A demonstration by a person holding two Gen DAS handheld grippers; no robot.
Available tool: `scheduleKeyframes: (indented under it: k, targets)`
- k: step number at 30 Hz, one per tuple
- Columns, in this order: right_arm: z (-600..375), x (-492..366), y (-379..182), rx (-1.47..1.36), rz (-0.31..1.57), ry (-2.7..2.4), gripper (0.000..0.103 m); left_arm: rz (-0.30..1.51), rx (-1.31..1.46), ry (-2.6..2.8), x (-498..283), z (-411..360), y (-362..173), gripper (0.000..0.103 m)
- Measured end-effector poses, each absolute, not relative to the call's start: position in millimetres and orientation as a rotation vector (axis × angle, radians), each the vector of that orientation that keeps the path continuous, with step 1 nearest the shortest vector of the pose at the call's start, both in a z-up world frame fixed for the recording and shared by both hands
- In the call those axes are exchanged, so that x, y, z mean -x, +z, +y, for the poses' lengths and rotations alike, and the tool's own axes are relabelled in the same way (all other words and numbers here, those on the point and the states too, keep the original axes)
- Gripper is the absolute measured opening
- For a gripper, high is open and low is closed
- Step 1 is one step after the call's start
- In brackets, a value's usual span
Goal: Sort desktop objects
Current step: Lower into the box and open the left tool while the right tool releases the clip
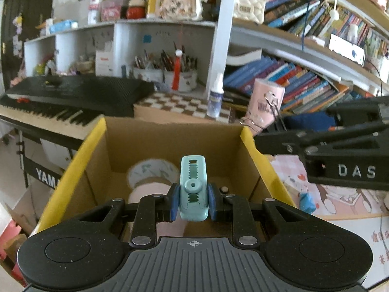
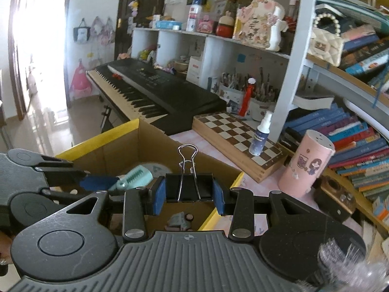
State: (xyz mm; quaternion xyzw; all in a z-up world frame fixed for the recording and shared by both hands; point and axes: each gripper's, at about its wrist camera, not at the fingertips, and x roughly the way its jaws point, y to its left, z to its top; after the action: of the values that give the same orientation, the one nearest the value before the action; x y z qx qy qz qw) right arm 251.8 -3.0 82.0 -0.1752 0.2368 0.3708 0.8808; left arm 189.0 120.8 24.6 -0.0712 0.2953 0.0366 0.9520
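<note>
The left gripper has its jaws clamped on a teal clip, held over the open cardboard box at the centre of the left wrist view, likely so it can drop inside. The clip's long axis runs away from the camera, toothed face up. The right gripper, jaws clamped on a black binder clip, hovers at the box's yellow-edged rim; its wire handles point upward.
</note>
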Motion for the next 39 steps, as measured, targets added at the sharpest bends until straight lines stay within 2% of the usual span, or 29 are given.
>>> scheduleKeyframes:
  k: [18, 21, 27, 39]
  targets:
    - [43, -308, 46, 0.500, 0.634, 0.901, 0.038, 0.794, 0.186, 0.006, -218, 114, -8, 0.023]
    - [50, -311, 39, 0.534, 0.646, 0.922, 0.038, 0.795, 0.168, 0.007, -216, 110, -9, 0.028]
    - [62, -317, 27, 0.605, 0.683, 0.964, 0.038, 0.780, 0.156, 0.018, -213, 104, -6, 0.052]
    - [85, -325, 2, 0.762, 0.732, 1.026, 0.037, 0.768, 0.140, 0.049, -211, 102, -4, 0.060]
